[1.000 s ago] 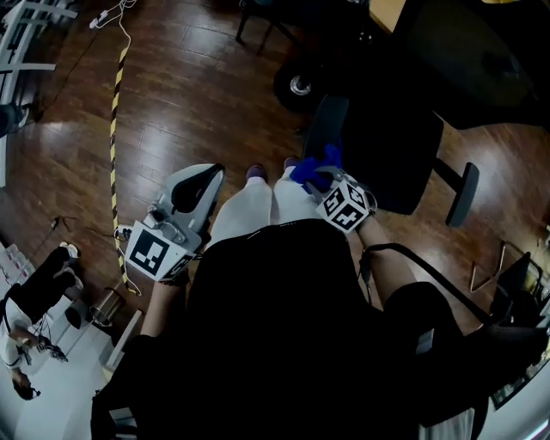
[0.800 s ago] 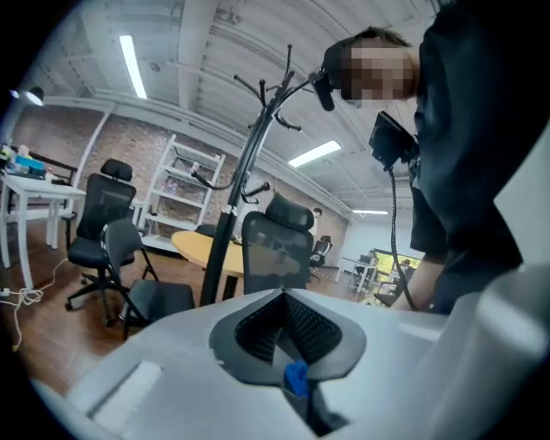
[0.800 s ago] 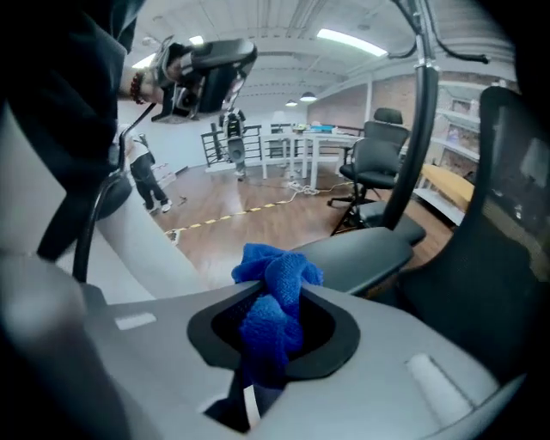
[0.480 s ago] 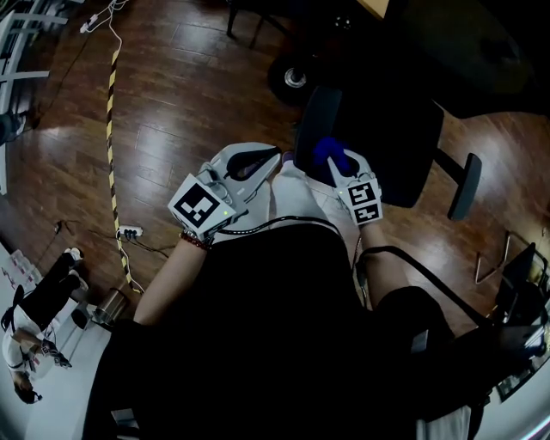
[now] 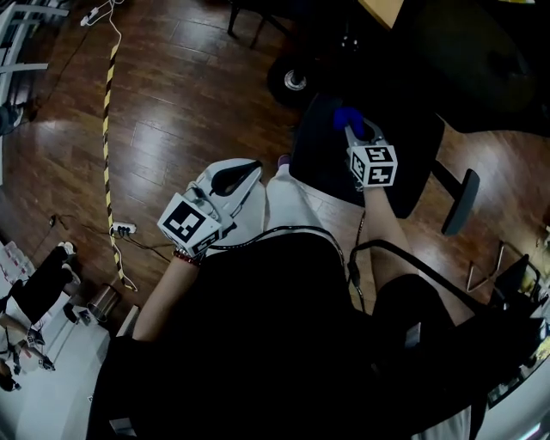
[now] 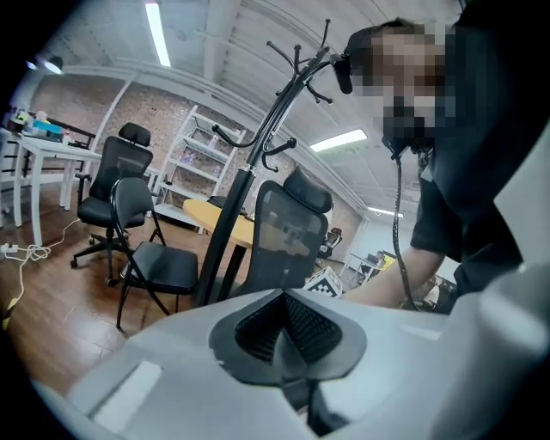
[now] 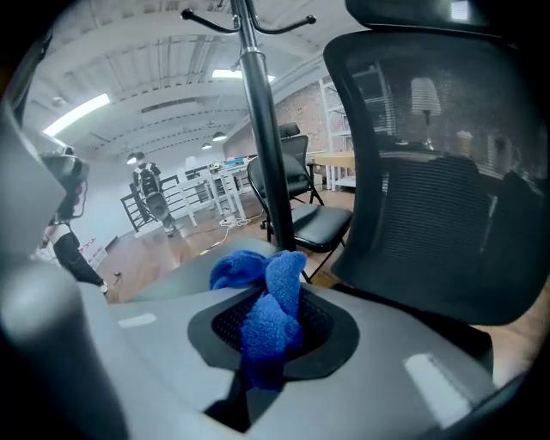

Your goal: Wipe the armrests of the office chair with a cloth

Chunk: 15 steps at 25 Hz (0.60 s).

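The right claw (image 7: 266, 331) clamps the blue cloth (image 7: 275, 284) near the office chair (image 7: 430, 172); left claw (image 6: 284, 331) closed, empty.

The floor (image 5: 198, 77) is dark, glossy wooden planking. A yellow-and-black striped strip (image 5: 107, 112) lies on it, running in the head view from 11 o'clock down toward 8 o'clock. A white power strip (image 5: 123, 229) sits just beside it at 9 o'clock, and a thin white cable (image 5: 116, 21) trails in at 11. A small metal can (image 5: 101, 302) stands at 8 o'clock. At 12 o'clock a wheel (image 5: 295, 82) of the office chair (image 5: 322, 155) rests on the planks — and low at 8 o'clock the wood gives way to a pale surface (image 5: 51, 387).
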Available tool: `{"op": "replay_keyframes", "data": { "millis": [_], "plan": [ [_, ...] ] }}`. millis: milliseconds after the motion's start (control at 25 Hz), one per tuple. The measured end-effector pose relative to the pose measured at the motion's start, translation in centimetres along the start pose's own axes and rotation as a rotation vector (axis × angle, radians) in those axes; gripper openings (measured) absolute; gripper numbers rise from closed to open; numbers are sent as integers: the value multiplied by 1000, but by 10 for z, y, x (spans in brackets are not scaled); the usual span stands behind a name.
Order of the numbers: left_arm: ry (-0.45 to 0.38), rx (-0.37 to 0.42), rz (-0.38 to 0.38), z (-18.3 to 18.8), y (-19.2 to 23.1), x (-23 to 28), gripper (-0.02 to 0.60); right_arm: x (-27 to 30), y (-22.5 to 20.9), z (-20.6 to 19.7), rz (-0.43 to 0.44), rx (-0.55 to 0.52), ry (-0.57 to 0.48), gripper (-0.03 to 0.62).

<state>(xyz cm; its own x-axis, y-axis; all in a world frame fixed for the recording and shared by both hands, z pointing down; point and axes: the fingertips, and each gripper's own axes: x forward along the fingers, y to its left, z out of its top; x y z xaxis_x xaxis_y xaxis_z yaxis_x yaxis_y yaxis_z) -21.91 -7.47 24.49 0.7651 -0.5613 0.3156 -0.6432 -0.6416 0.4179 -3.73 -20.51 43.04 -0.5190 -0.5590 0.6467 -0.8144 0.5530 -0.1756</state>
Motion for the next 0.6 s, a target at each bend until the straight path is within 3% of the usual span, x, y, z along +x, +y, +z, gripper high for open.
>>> {"op": "replay_keyframes", "data": {
  "millis": [160, 320, 480, 600],
  "plan": [
    [-32, -16, 29, 2, 5, -5, 5, 21, -28, 26, 6, -79, 16, 55],
    [-43, -31, 47, 0, 5, -9, 5, 39, -31, 54, 76, -149, 21, 54],
    [-55, -28, 46, 1, 2, -9, 5, 51, 8, 76, 197, -261, 8, 52],
    [-72, -28, 52, 7, 3, -11, 5, 42, 33, 75, 220, -355, -9, 52]
  ]
}}
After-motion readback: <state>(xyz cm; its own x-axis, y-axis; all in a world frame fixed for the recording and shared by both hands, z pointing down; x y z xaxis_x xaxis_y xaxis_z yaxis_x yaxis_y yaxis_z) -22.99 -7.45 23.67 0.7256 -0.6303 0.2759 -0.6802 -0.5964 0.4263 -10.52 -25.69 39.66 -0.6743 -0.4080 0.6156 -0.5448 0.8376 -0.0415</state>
